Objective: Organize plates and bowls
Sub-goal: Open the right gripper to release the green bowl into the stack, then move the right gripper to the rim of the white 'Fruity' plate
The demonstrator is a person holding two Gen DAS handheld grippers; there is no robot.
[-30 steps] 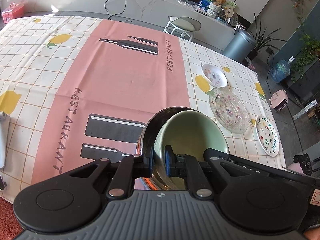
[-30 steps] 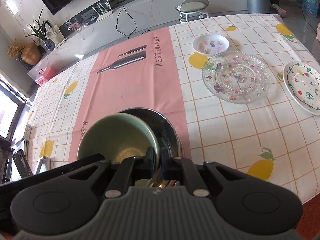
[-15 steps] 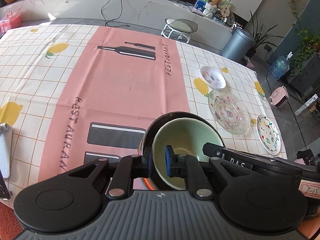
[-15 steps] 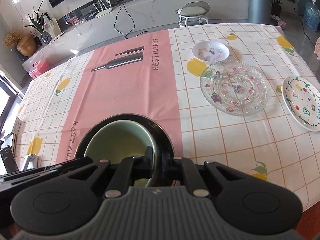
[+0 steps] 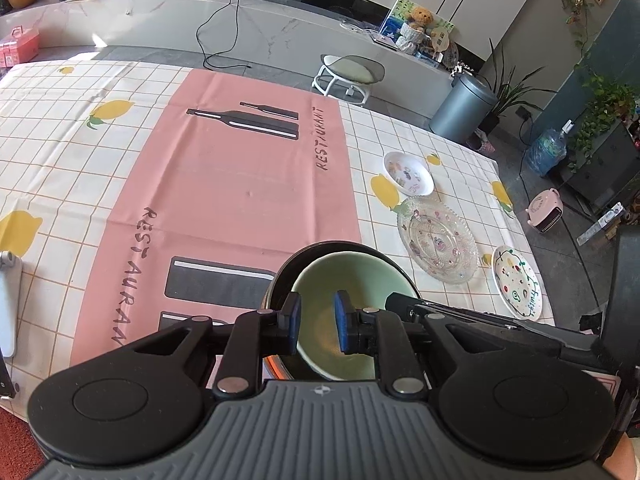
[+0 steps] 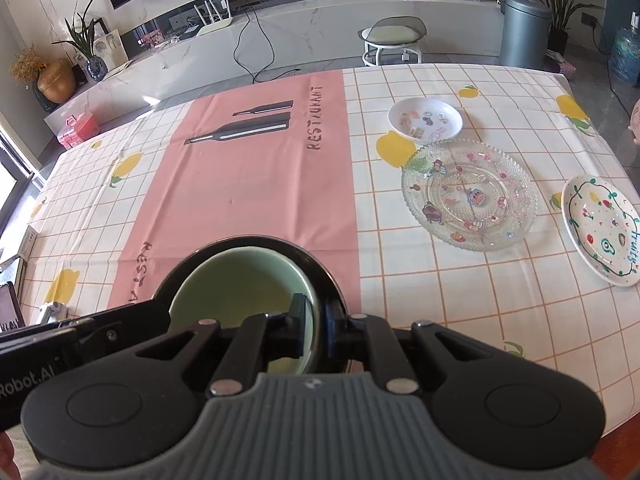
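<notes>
A pale green bowl (image 5: 352, 280) sits nested inside a dark metal bowl (image 5: 280, 280) at the near edge of the table. My left gripper (image 5: 316, 322) is open, its pads apart over the bowls' left rim. My right gripper (image 6: 316, 326) is shut on the green bowl's right rim (image 6: 240, 280); the dark bowl (image 6: 320, 268) surrounds it. A small white bowl (image 6: 425, 119), a clear glass plate (image 6: 469, 198) and a white painted plate (image 6: 602, 229) lie in a row at the right.
The table wears a checked lemon cloth with a pink runner (image 5: 240, 184). A white object (image 5: 8, 304) lies at the left edge. A stool (image 6: 394, 42) and a grey bin (image 6: 522, 30) stand beyond the table.
My left gripper has opened and let go of the bowls' rim. The green bowl has settled level inside the dark bowl. Both grippers have drawn back a little.
</notes>
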